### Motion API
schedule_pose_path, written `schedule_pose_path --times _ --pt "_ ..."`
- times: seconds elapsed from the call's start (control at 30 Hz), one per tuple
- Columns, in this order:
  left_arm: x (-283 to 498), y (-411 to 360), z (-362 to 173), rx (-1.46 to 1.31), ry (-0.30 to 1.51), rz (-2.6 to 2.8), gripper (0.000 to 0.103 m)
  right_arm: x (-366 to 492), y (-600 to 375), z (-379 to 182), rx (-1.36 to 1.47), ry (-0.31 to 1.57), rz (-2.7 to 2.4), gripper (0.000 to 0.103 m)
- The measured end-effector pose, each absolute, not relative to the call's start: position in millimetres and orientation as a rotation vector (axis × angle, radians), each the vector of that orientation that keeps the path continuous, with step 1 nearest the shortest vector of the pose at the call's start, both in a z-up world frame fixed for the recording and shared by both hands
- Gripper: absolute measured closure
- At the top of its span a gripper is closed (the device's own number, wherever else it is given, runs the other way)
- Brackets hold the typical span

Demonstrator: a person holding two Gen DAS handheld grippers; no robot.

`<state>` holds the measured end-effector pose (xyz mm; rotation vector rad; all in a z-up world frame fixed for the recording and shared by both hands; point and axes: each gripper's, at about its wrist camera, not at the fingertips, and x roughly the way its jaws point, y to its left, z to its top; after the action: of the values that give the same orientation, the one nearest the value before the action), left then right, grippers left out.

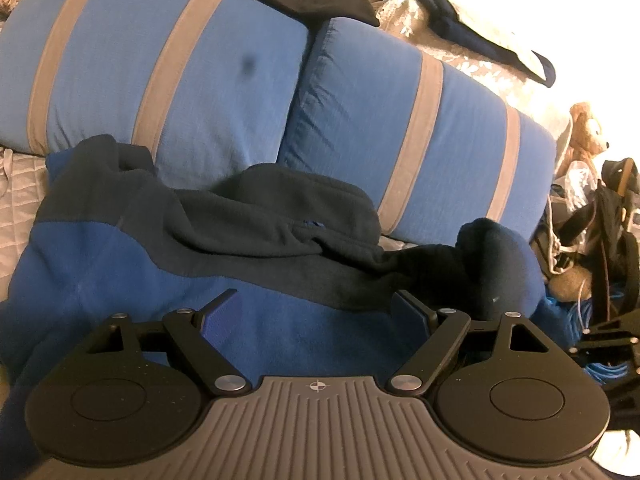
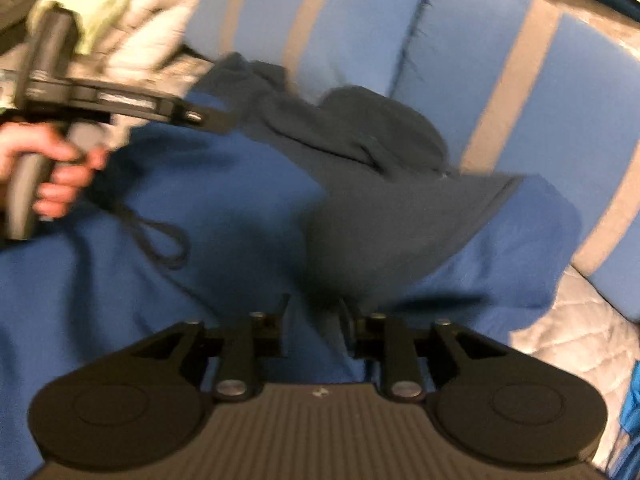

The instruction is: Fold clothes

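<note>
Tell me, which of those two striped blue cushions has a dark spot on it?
The left cushion in the left wrist view: a dark smudge sits between its second grey stripe and its right edge. The right cushion shows none.

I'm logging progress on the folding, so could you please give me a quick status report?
Left gripper open, over the hoodie. Right gripper partly open, nothing visibly pinched. Hoodie rumpled, unfolded, hood against the cushions. Nothing in the way.
</note>
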<state>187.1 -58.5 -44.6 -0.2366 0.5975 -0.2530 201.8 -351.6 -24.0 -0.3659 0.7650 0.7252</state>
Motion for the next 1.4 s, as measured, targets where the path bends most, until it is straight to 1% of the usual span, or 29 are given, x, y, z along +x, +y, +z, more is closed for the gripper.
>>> schedule_pose_path --times 0.13,0.2,0.4,0.63,0.7,0.77,0.8,0.83,0.87,0.93,0.97,1.03,1.23,1.4 --pt "187.7 -56.3 -44.4 -0.250 0.600 -0.257 0.021 208.5 -376.0 0.1 -0.269 0.718 0.692 0.036" --pt "188.4 -55.7 -44.6 -0.255 0.602 -0.258 0.021 223.7 -389.4 6.6 -0.209 0.700 0.622 0.030" --pt "189.4 -55.7 -45.7 -0.258 0.611 -0.258 0.021 281.4 -431.6 1.3 0.046 0.723 0.481 0.029" --pt "192.1 -57.7 -48.6 -0.247 0.624 -0.259 0.021 347.6 -443.1 -18.8 0.330 0.755 0.412 0.029" --pt "193.1 -57.0 -49.5 -0.253 0.626 -0.254 0.021 362.5 -443.1 -24.2 0.390 0.764 0.409 0.029" --pt "194.2 -56.0 -50.6 -0.260 0.631 -0.248 0.021 374.8 -436.4 -30.8 0.388 0.778 0.398 0.030" --pt "194.7 -55.4 -51.3 -0.264 0.635 -0.246 0.021 379.6 -432.9 -33.6 0.377 0.781 0.390 0.031" --pt "195.2 -54.8 -51.7 -0.267 0.638 -0.245 0.021 381.7 -430.1 -35.8 0.357 0.779 0.379 0.039" --pt "195.5 -54.3 -51.9 -0.271 0.640 -0.244 0.021 382.9 -426.2 -37.2 0.334 0.772 0.373 0.051" --pt "195.8 -52.8 -52.0 -0.280 0.639 -0.238 0.021 379.5 -412.0 -35.9 0.268 0.743 0.395 0.087" --pt "195.8 -51.9 -51.8 -0.285 0.637 -0.233 0.021 374.7 -402.5 -34.2 0.232 0.734 0.422 0.090" --pt "195.0 -48.2 -50.5 -0.305 0.624 -0.215 0.021 358.5 -376.3 -30.2 0.127 0.713 0.495 0.093" --pt "192.0 -35.8 -45.5 -0.364 0.576 -0.158 0.021 297.0 -302.6 -30.7 -0.224 0.717 0.681 0.094" --pt "193.1 -30.6 -44.3 -0.393 0.570 -0.144 0.021 266.4 -273.2 -48.2 -0.398 0.794 0.757 0.094"
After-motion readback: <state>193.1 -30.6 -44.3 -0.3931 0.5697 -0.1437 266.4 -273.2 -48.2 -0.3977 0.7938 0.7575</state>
